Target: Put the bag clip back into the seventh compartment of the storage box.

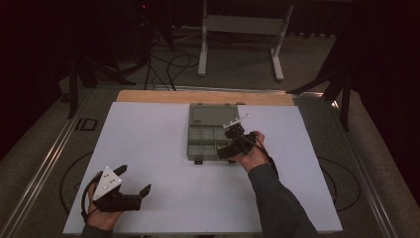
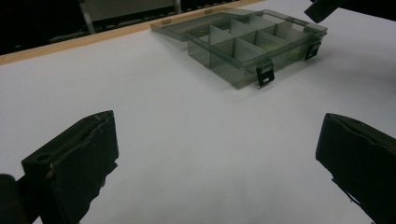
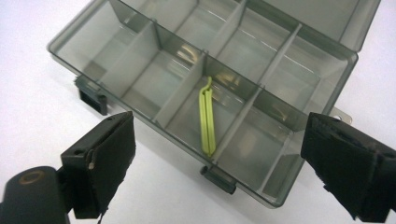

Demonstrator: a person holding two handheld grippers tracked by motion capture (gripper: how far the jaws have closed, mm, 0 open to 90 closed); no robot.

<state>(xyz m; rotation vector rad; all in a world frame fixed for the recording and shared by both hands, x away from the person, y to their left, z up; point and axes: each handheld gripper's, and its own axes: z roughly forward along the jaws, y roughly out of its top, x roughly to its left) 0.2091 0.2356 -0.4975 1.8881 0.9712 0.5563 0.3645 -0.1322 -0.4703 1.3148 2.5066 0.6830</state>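
On the table, covered by a white sheet with a strip of wood showing along its far edge, item one: a translucent grey compartment box, set right of centre toward the far side, lid swung fully back and lying flat behind it, two small dark latches on its near wall. The right gripper view shows the box divided by thin partitions into two rows of compartments, and the left gripper view shows it well apart, up the sheet from that tool. Item two: the left gripper, held low at the near left corner of the sheet in the person's left hand, a grey three-cornered plate on top; its jaws stand wide apart over bare sheet with nothing between them, well away from the box. Item three: the right gripper, held in the right hand at the box's near right corner, dark sleeve behind it; its jaws are spread wide above the box's near row, pads touching nothing. Item four: a yellow-green rubber band, pressed flat into a narrow loop, lying loose on the floor of a near-row compartment, between the right gripper's parted jaws and below them, its lower end close to the near wall.
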